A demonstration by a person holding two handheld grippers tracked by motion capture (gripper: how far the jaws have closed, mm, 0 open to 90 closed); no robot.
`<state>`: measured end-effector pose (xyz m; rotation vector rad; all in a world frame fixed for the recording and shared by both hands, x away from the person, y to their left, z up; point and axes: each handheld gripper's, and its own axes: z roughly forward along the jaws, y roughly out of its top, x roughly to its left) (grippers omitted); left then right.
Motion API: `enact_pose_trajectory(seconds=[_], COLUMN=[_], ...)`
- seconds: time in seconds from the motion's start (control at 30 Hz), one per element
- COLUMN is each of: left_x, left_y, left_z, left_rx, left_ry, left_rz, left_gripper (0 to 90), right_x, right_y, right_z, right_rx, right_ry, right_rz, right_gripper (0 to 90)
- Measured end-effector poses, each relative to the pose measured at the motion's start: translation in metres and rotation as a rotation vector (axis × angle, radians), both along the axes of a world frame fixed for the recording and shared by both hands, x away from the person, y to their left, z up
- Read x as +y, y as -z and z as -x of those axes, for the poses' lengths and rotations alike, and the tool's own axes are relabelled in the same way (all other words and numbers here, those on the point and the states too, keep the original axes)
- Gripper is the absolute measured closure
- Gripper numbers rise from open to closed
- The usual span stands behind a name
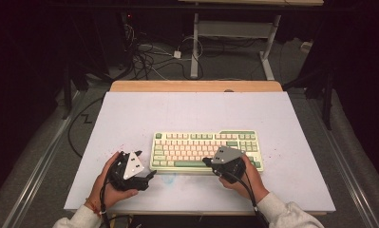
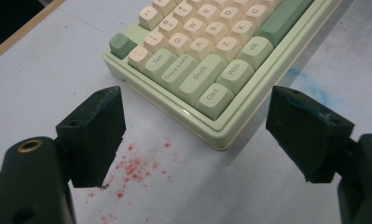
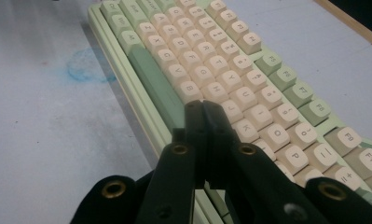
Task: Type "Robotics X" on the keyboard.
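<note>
In the left gripper view the left gripper [image 2: 195, 135] has its fingers [image 2: 97, 133] wide apart over bare counter [image 2: 44, 88], framing the keyboard's [image 2: 207, 60] near-left corner, where the Ctrl, Win and Shift keys can be read; red specks [image 2: 132, 168] dot the counter beside one finger, and a faint blue smudge [image 2: 300, 77] lies near the other. In the right gripper view the right gripper [image 3: 203, 109] has its fingers pressed together, their tips over the letter rows next to the long green space bar [image 3: 155, 84]. From the high view, the left hand [image 1: 112, 186] holds its gripper just left of the keyboard, and the right hand [image 1: 246, 178] rests at the keyboard's near-right part. The keyboard sits toward the counter's near edge, about midway across. Beyond the far edge, cables [image 1: 144, 54] sprawl on the floor beside a white desk frame [image 1: 234, 33].
</note>
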<state>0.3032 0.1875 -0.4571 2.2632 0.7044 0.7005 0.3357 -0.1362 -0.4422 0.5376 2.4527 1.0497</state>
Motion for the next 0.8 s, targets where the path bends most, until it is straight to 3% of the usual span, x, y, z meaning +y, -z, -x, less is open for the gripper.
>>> enact_pose_trajectory(seconds=[0.8], left_x=[0.001], left_y=[0.0], left_z=[0.0], left_rx=[0.0], left_ry=[0.001], left_rz=[0.0], left_gripper=[18.7], right_x=[0.013], right_y=[0.008], right_z=[-0.003], right_rx=[0.01], right_ry=[-0.016], right_rz=[0.01], right_gripper=[90.0])
